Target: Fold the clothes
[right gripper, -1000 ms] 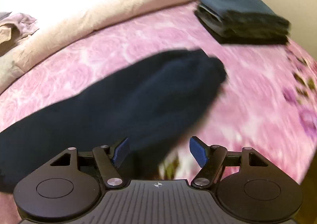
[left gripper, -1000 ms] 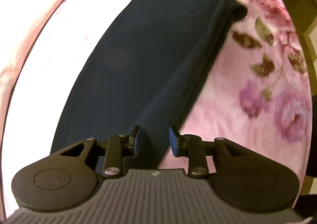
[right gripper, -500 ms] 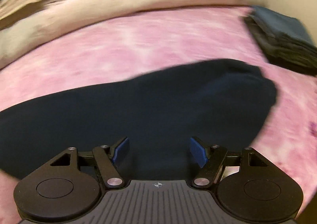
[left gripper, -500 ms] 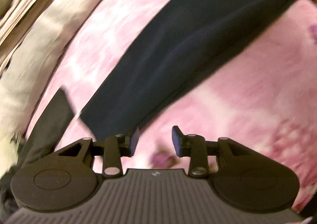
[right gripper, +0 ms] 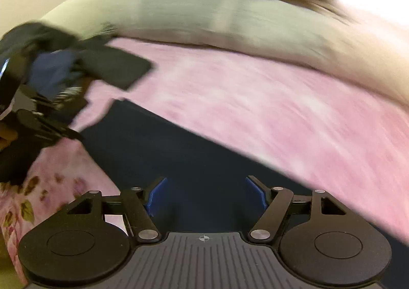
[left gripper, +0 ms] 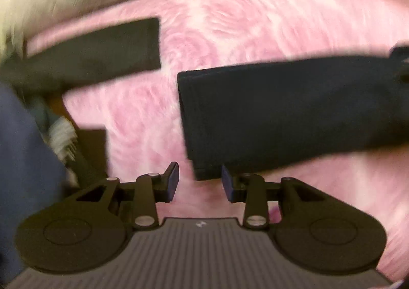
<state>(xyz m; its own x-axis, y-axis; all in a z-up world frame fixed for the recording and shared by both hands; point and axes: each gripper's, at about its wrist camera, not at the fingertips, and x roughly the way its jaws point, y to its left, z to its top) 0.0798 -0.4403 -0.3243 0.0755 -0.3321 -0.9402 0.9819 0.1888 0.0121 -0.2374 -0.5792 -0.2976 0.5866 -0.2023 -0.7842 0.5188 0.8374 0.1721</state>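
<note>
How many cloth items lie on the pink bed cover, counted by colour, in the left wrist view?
Navy garment: 1
Black cloth: 1
Total: 2 on the pink cover; the heap at the left edge is too blurred to count.

navy garment (left gripper: pixel 294 112) is folded into a long narrow strip, lying flat across the pink floral bedspread (left gripper: pixel 230 28).
</note>
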